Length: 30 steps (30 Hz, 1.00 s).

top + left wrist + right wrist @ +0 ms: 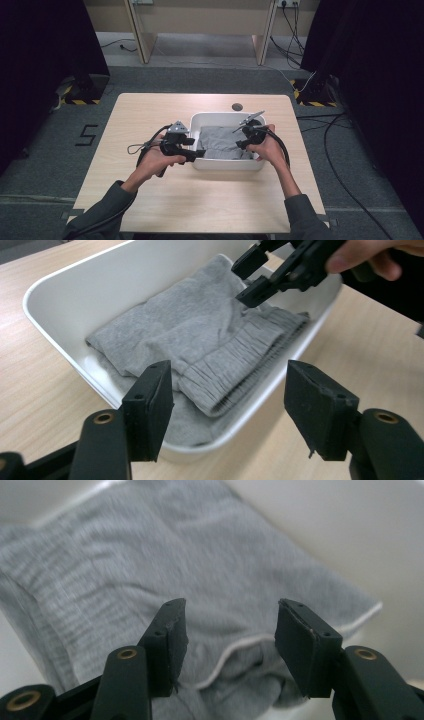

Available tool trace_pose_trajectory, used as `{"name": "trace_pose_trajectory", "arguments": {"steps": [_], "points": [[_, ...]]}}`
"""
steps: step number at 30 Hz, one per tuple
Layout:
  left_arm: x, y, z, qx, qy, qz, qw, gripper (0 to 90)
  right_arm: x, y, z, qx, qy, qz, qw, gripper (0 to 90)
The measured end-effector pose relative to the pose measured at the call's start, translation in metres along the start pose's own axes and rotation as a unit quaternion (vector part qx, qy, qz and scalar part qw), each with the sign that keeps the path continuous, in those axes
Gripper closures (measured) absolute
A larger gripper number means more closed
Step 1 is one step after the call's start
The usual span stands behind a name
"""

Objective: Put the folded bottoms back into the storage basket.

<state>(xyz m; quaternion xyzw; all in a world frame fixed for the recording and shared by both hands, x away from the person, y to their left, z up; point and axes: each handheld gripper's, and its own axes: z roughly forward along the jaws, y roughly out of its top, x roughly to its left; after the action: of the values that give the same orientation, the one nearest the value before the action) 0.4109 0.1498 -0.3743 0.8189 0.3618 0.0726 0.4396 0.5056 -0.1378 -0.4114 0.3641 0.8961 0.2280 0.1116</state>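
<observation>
Both hand-held grippers gaping wide, gripping nothing; could snag only 1 layer of grey garment, dragging tub.

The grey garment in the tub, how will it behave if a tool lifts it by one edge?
The garment is folded, soft knit, so it will probably droop and unfold. It looks light, so the tub should stay put. Its ribbed waistband likely gives the firmest grip.

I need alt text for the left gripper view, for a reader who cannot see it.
A folded grey garment lies in a white tub on a wooden table. The left gripper hangs open over the tub's near rim. Across the tub, the right gripper, held by a hand, reaches over the garment.
</observation>
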Motion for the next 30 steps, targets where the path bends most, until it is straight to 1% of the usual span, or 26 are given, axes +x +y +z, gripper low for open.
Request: {"name": "trace_pose_trajectory", "arguments": {"steps": [4,5,7,9,11,14,16,17,19,20,21,22,24,26,30], "points": [[-0.004,-0.013,-0.017,-0.008,-0.004,0.006,0.9999,34.7,-0.004,-0.007,0.002,0.027,-0.006,0.024,0.9993,47.8],[-0.004,-0.018,-0.023,-0.008,-0.005,0.005,0.9999,34.6,-0.005,-0.008,0.003,0.032,-0.009,0.026,0.9991,47.7],[-0.004,-0.026,-0.029,-0.010,-0.005,0.002,0.9999,34.2,-0.007,-0.011,0.004,0.033,-0.010,0.032,0.9989,47.5],[-0.002,-0.039,-0.034,-0.012,-0.003,-0.006,0.9999,34.1,-0.007,-0.014,0.003,0.031,-0.009,0.036,0.9988,45.5],[0.001,-0.054,-0.038,-0.011,0.005,-0.014,0.9998,33.9,-0.007,-0.016,0.000,0.018,-0.008,0.039,0.9991,43.5],[0.008,-0.077,-0.041,-0.009,0.015,-0.031,0.9994,33.4,-0.006,-0.017,-0.009,-0.020,-0.009,0.048,0.9986,40.3],[0.013,-0.092,-0.043,-0.007,0.012,-0.045,0.9989,32.9,-0.005,-0.019,-0.018,-0.046,-0.008,0.049,0.9977,40.2],[0.015,-0.099,-0.044,-0.006,0.012,-0.051,0.9986,32.7,-0.003,-0.019,-0.023,-0.059,-0.007,0.055,0.9967,40.5],[0.019,-0.111,-0.044,-0.005,0.019,-0.059,0.9981,32.3,0.001,-0.019,-0.034,-0.081,-0.006,0.056,0.9951,40.9],[0.020,-0.117,-0.045,-0.002,0.022,-0.061,0.9979,32.2,0.003,-0.020,-0.039,-0.088,-0.009,0.050,0.9948,40.9],[0.021,-0.120,-0.045,0.000,0.022,-0.064,0.9977,32.1,0.005,-0.020,-0.044,-0.096,-0.013,0.048,0.9942,41.1],[0.022,-0.124,-0.045,0.004,0.021,-0.064,0.9977,32.1,0.006,-0.020,-0.046,-0.098,-0.013,0.047,0.9940,41.3],[0.023,-0.129,-0.047,0.001,0.032,-0.065,0.9973,32.1,0.008,-0.021,-0.050,-0.099,-0.016,0.042,0.9941,41.4],[0.024,-0.132,-0.049,0.001,0.034,-0.066,0.9973,32.1,0.008,-0.022,-0.051,-0.103,-0.016,0.044,0.9936,41.6],[0.025,-0.134,-0.054,-0.007,0.039,-0.068,0.9969,32.0,0.007,-0.024,-0.051,-0.109,-0.017,0.048,0.9927,41.7]]}}
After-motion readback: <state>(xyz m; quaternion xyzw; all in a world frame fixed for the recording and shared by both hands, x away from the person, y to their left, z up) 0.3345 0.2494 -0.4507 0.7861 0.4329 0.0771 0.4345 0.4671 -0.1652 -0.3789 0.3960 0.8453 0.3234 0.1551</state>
